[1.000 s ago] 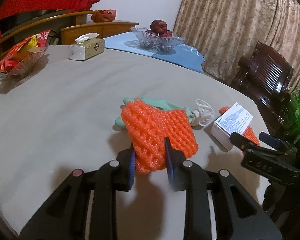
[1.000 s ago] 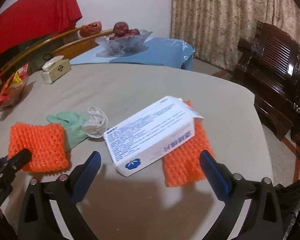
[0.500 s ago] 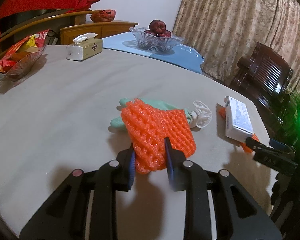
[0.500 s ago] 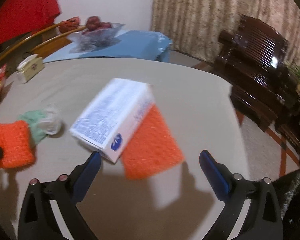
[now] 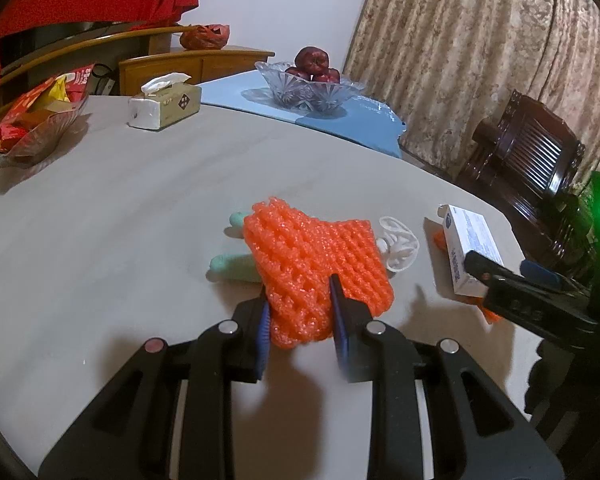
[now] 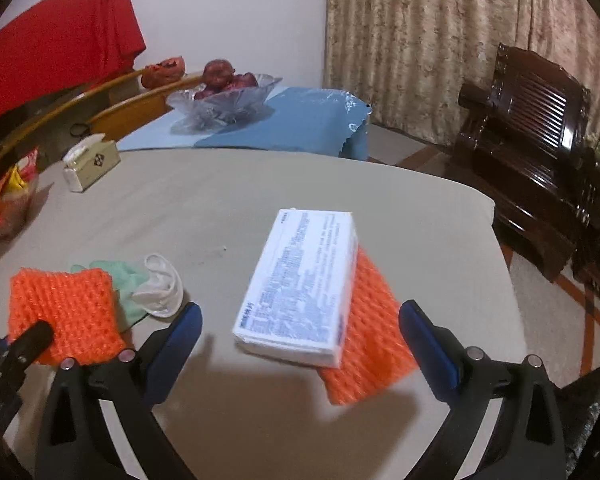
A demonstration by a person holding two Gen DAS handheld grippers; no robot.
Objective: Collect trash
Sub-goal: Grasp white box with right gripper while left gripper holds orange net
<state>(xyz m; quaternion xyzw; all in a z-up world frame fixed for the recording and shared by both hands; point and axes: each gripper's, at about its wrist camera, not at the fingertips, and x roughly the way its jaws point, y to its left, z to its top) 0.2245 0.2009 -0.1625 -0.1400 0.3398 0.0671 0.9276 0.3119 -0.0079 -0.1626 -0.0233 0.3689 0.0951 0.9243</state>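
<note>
The left tongs (image 5: pixel 298 304) are clenched on the near edge of an orange foam net (image 5: pixel 312 264), which lies on the grey worktop (image 5: pixel 100 240) and runs toward 12 o'clock over a green glove (image 5: pixel 230 266); a white crumpled scrap (image 5: pixel 400 246) sits just beside it at 2 o'clock. The right tongs (image 6: pixel 300 326) stand released and wide, with a white printed box (image 6: pixel 304 286) between the jaws, touching neither and lying partly on a second orange foam net (image 6: pixel 370 344) at 1 o'clock.
</note>
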